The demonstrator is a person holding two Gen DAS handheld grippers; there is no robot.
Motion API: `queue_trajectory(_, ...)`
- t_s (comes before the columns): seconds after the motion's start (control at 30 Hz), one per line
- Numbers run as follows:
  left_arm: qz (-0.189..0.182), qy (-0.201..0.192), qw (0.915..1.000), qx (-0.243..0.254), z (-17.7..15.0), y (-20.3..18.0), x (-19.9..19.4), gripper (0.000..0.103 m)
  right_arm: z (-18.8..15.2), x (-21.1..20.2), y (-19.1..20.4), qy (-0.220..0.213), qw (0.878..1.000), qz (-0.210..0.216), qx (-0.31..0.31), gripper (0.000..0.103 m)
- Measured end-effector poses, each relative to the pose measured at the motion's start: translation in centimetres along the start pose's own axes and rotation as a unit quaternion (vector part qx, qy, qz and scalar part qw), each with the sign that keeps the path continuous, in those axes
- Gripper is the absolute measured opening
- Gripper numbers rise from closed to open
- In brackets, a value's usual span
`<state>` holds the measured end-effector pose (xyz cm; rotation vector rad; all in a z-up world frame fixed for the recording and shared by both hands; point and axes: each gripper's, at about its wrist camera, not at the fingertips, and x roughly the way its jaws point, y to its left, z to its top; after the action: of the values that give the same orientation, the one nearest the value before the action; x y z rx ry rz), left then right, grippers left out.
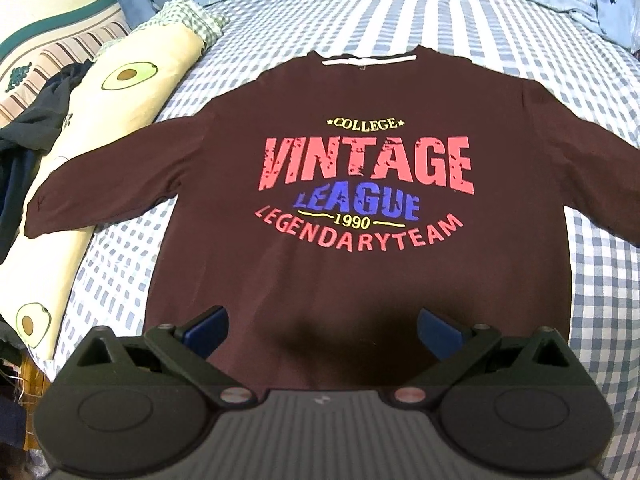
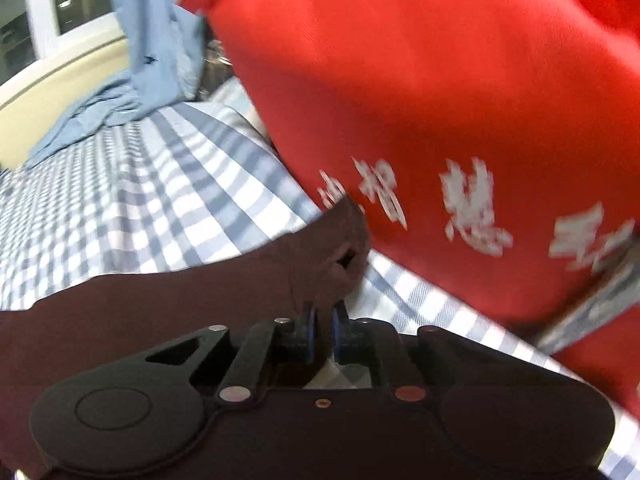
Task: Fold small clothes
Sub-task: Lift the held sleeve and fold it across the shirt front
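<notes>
Left wrist view shows the maroon sweatshirt (image 1: 320,208) lying flat and face up on the blue checked bedsheet (image 1: 480,32), its collar at twelve o'clock and its hem at six o'clock, so the long axis of the body runs straight away from the left gripper (image 1: 322,326). That gripper hovers over the middle of the hem with its jaws spread wide and nothing between them; the garment fills the space ahead from nine to three o'clock, one sleeve reaching toward nine o'clock onto the avocado-print pillow (image 1: 80,120) and the other toward three o'clock. Right wrist view is blurred, yet the right gripper (image 2: 325,330) sits at the sleeve cuff (image 2: 340,256), jaws drawn narrow with a slim gap; maroon cloth lies from the pads toward ten to twelve o'clock, but I cannot tell whether they pinch it. A red cloth with white characters (image 2: 440,120) looms at one o'clock. By my judgement the right gripper is nearer a fold edge, so the sleeve would go first.
</notes>
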<state>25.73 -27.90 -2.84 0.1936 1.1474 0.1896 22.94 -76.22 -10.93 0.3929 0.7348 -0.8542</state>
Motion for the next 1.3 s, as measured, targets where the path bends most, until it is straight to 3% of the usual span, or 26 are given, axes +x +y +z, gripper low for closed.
queue_trajectory(0.23,-0.018,-0.011,0.9997,-0.008,0.4,2.2,0.0,0.103,2.1,-5.5,2.8,-0.064,0.993,0.046,-0.084,0.007)
queue_trajectory(0.37,-0.030,-0.016,0.9993,-0.011,0.8,3.6,0.3,0.103,3.5,-9.0,5.3,-0.089,0.988,0.072,-0.101,0.007)
queue_trajectory(0.73,-0.045,-0.022,0.9982,-0.035,2.3,9.8,2.7,0.103,4.8,-19.1,17.1,-0.145,0.960,0.173,-0.164,0.007)
queue_trajectory(1.0,-0.044,-0.012,0.9963,-0.073,3.8,15.2,5.5,0.103,1.3,-25.8,26.6,-0.141,0.931,0.259,-0.214,0.007)
queue_trajectory(1.3,-0.027,-0.006,0.9971,-0.070,5.3,19.4,8.6,0.103,-10.5,-27.3,35.3,-0.101,0.898,0.290,-0.316,0.007)
